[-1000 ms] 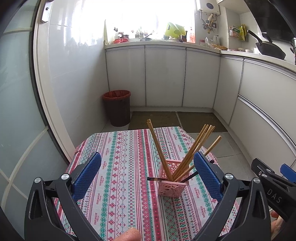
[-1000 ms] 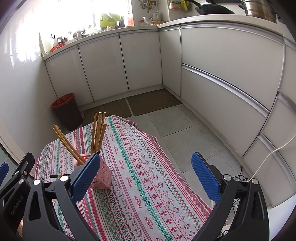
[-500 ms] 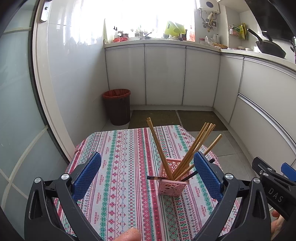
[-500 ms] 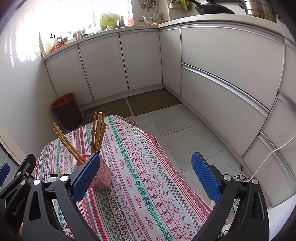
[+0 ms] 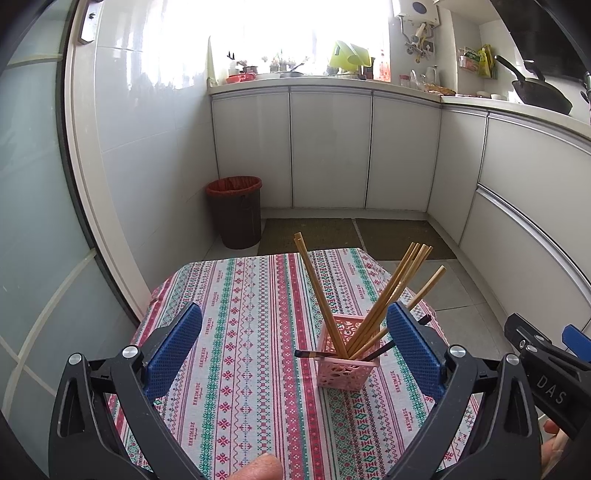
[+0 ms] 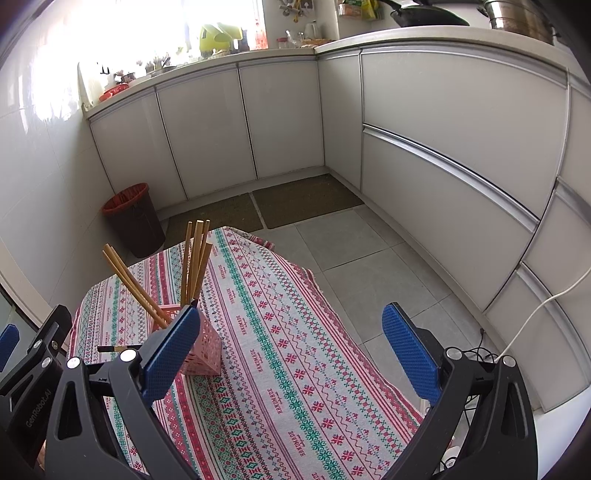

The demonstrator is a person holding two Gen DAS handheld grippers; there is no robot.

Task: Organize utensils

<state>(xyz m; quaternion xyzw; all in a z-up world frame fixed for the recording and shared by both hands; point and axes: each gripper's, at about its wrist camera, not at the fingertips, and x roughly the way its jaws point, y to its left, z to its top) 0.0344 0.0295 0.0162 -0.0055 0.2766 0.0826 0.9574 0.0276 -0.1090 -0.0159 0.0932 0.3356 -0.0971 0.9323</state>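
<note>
Left gripper (image 5: 293,347) jaws spread wide, empty; right gripper (image 6: 291,349) likewise spread, empty; both held level, side by side

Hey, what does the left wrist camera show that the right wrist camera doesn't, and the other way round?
Only the left wrist view shows the glass door beside the table and a dark-tipped chopstick poking out of the holder's right side. Only the right wrist view shows a white cable against the cabinets and a steel pot on the counter. Both show the pink holder of wooden chopsticks on the patterned tablecloth, the red-lined bin, and open, empty grippers: left gripper, right gripper.
</note>
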